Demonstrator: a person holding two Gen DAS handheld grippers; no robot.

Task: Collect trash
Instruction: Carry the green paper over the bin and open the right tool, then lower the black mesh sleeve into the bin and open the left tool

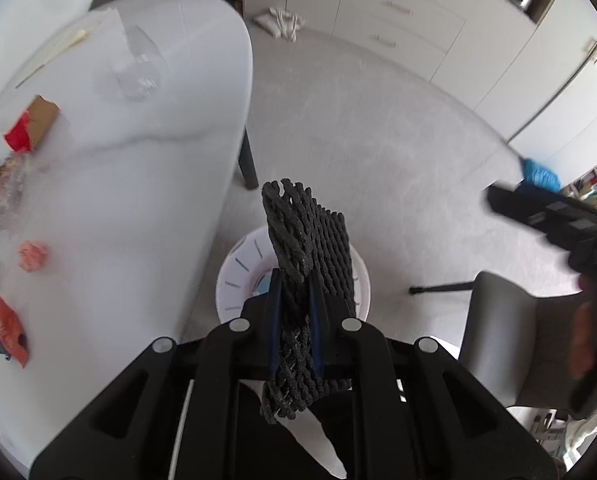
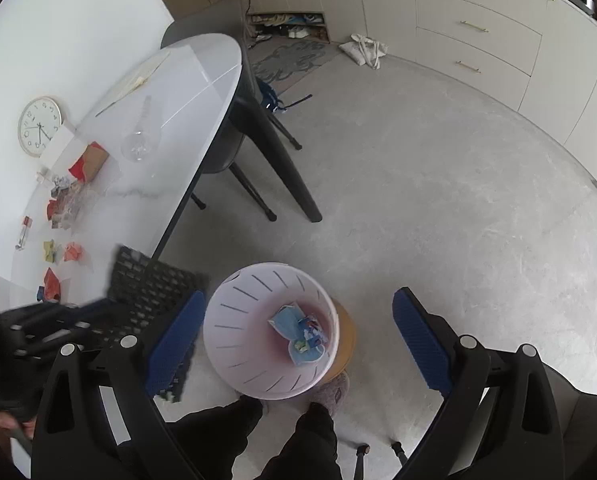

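holding a crumpled piece of black foam netting (image 1: 304, 240) pinched between its blue pads, the left hand-held gripper (image 1: 294, 304) hangs over the white slotted bin (image 1: 234, 280) on the floor beside the table (image 1: 138, 160). the right hand-held gripper (image 2: 298, 332) is spread wide and carries nothing, framing the same bin (image 2: 234, 320), which already has blue and mixed scraps at the bottom.

the main risk is a miss: the netting is light, springy and wider than the grip, and from the right wrist view it sits toward the bin's table-side rim rather than over the middle, so a release now could let it catch the rim or drift to the floor. its open mesh may also snag on the ribbed pads and cling after the jaws part. the bin looks light and stands on a small stool-like base, so a knock from either tool could tip it. more trash waits on the table: a pink wad (image 1: 33, 256), red wrappers (image 1: 10, 332), a red and brown carton (image 1: 30, 126).
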